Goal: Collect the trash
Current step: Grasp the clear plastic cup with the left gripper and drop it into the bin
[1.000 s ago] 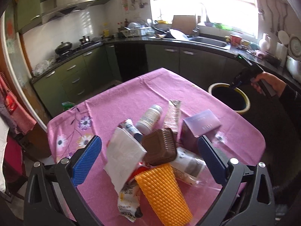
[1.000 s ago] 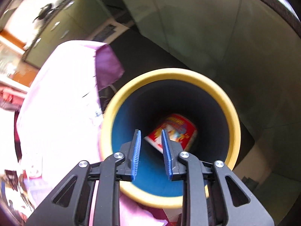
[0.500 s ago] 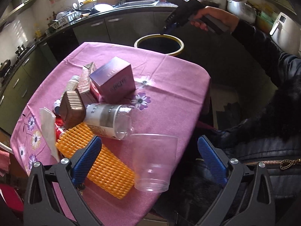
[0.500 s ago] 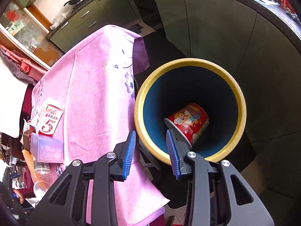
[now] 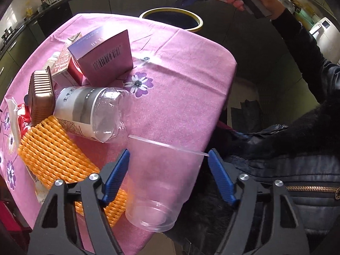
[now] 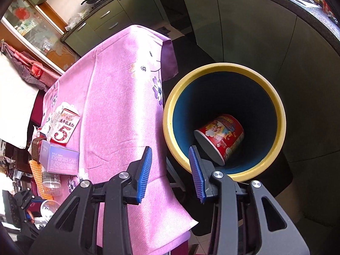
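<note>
A table under a pink flowered tablecloth (image 5: pixel 180 68) is carrying a cluster of trash along 1 side. A clear plastic cup (image 5: pixel 161 180) is standing upright at the near edge. An orange foam net sleeve (image 5: pixel 53 155) is lying beside it, touching a clear bottle (image 5: pixel 91 110) on its side. A brown ribbed container (image 5: pixel 41 93), a purple box (image 5: pixel 104 55) and a milk carton (image 6: pixel 63 125) are sitting farther back.
</note>
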`<state>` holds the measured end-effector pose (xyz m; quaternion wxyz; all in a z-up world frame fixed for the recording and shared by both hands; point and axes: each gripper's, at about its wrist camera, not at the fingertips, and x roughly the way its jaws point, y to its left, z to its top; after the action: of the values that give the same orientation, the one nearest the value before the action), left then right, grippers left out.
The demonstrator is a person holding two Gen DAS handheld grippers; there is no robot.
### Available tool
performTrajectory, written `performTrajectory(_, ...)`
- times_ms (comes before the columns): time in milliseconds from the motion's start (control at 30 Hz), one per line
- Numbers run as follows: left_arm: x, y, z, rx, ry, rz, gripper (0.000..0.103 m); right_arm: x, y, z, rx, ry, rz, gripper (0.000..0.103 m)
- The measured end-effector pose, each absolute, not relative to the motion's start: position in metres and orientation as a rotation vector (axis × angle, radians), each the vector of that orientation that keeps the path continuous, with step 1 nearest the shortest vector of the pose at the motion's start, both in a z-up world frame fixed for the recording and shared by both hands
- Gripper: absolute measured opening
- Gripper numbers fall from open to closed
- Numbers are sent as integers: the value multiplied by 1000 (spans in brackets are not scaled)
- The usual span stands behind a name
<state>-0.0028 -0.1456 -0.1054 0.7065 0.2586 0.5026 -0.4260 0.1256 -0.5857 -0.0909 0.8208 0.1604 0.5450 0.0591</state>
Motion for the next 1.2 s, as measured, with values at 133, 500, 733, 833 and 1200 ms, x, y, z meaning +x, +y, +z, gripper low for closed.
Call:
performTrajectory(133,-4,-148,-109,599,1118,-948,72,126,-584,-92,339,1164,135,38)
performTrajectory(500,-5,-150,-125,674,1156,-962,65,125,-583,-97,338,1169,142,38)
performTrajectory(733,-4,-144,-117,654,1142,-976,60,123,-584,-95,340,1162,146,38)
performTrajectory(833,-6,-141,-100,623,1120,-1004,60,118,-585,-93,342,1151,143,38)
performTrajectory(1200,38,-220,-2,503,961,-1071,60,87,-617,-68,357,1054,84,38)
